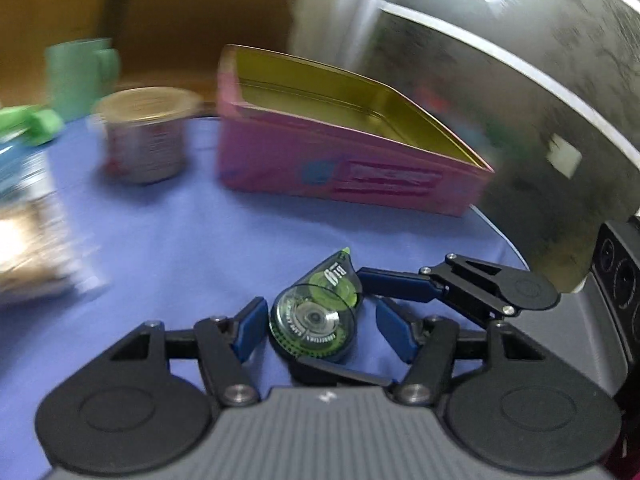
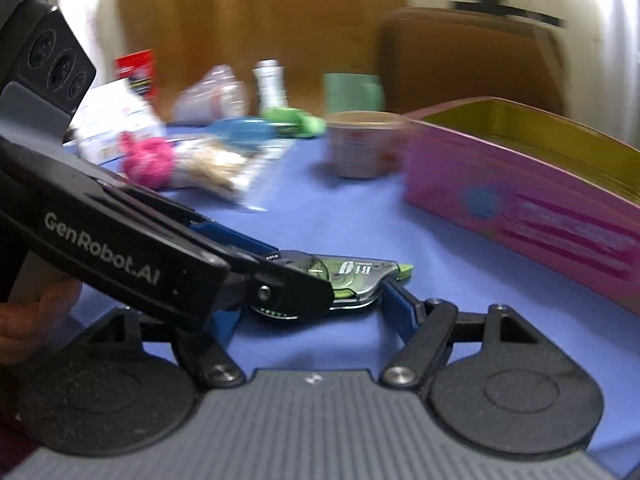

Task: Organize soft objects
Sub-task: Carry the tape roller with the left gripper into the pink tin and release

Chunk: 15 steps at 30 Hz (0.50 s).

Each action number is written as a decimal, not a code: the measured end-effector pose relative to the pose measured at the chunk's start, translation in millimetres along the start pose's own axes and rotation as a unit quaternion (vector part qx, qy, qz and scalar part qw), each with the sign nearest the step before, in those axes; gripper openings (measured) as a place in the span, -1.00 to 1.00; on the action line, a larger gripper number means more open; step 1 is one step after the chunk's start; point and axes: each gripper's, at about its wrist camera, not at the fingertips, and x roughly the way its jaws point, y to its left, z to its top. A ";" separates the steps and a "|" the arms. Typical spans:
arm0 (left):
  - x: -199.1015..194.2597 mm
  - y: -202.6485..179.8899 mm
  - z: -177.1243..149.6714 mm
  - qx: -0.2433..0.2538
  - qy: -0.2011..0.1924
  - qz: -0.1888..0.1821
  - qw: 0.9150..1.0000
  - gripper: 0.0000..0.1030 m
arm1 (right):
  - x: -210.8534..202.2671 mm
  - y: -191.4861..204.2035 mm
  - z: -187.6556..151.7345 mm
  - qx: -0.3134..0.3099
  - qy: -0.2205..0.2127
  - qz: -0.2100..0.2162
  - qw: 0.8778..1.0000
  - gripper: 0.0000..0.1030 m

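One correction tape (image 1: 316,316), tip toward tin (image 1: 344,136)

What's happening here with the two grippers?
A person holds both grippers around one small green correction tape dispenser over the blue tablecloth. It sits between the left gripper's fingers, and the right gripper closes in from the side, with a finger at its nose. Which one actually grips it cannot be told. The open pink tin behind looks empty, with other items blurred beyond.
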 end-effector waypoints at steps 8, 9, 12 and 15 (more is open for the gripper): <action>62.8 -60.2 26.9 0.063 0.028 -0.060 0.996 0.19 | -35.8 -54.0 -27.1 0.038 -0.030 -0.105 0.993 0.53; 67.0 -66.7 28.8 0.071 0.030 -0.061 0.995 0.19 | -38.5 -59.2 -30.3 0.042 -0.033 -0.114 0.992 0.54; 67.6 -80.3 34.6 0.084 0.032 -0.064 0.994 0.20 | -46.8 -68.2 -36.4 0.061 -0.049 -0.129 0.989 0.52; 55.2 -90.1 50.3 0.090 0.016 -0.075 0.993 0.19 | -65.6 -69.2 -31.9 0.064 -0.087 -0.134 0.985 0.51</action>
